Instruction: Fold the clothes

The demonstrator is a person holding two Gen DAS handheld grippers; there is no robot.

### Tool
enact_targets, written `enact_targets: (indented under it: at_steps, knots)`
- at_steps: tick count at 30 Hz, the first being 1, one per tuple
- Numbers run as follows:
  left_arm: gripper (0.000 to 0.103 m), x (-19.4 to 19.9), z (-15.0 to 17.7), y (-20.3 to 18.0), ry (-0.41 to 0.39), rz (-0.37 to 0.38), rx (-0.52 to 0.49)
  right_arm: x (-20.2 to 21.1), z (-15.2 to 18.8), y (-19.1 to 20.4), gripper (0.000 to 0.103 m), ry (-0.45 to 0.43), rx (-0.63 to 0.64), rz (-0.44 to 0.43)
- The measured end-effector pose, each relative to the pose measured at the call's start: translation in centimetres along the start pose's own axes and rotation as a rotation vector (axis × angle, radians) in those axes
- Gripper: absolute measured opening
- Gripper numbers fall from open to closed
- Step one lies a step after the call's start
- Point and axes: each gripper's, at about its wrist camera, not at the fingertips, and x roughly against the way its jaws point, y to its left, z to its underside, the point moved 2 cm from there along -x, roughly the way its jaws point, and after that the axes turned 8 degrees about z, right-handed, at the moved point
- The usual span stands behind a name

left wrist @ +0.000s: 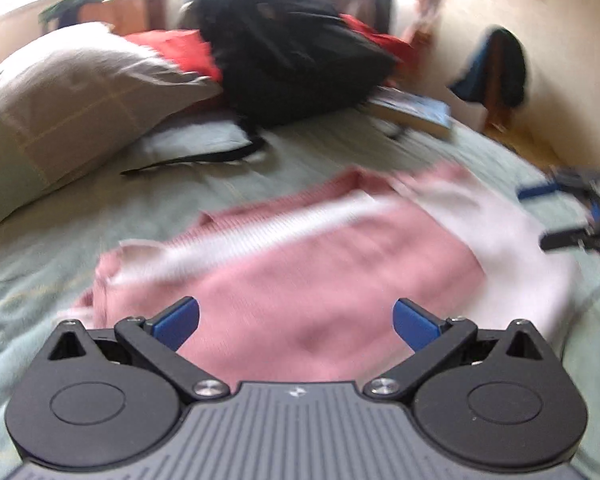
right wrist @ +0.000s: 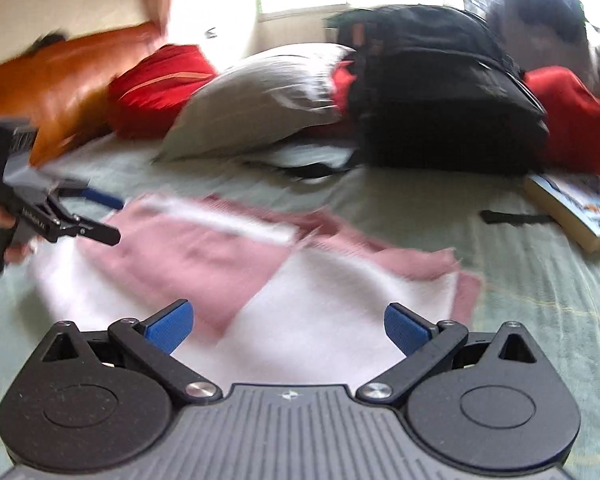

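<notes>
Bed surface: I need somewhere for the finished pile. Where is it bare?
Bare bedspread lies right of the pink-and-white garment, below the book. Another strip runs between garment and pillow. The head end is crowded: pillow, black backpack, red cushions.

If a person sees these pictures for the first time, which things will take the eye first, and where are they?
The pink and white garment takes the eye first, lying partly folded in the middle of the pale green bedcover, with both grippers open over it: the left gripper above its pink part, the right gripper above its white part. Behind it, at the head of the bed, a black backpack lies on red cloth beside a grey pillow.
</notes>
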Motion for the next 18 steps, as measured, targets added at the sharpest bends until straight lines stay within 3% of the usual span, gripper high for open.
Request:
enact_targets:
  at_steps: [2,6,9,13,18]
  knots:
    - [0.102,1.3,1.9,-1.2,0.011,-0.003,-0.041,1.3,1.6,1.6,0.103,0.000,0.042,0.004]
    - [0.102,2.6,5.4,-1.5,0.048,-0.017,0.020,1.8,5.8,2.6,0.103,0.119,0.002,-0.007]
    - [0.102,3.6,8.0,-1.7,0.076,-0.027,0.066,3.6,7.9,3.3,0.103,0.094,-0.003,0.016]
    - [0.102,4.9,7.4,-3.2,0.076,-0.063,-0.010,4.5,6.4,3.6,0.103,0.088,-0.008,0.037]
    - [0.102,4.5,5.1,-3.1,-0.007,-0.091,0.004,3.6,3.7,3.8,0.103,0.041,-0.029,0.112]
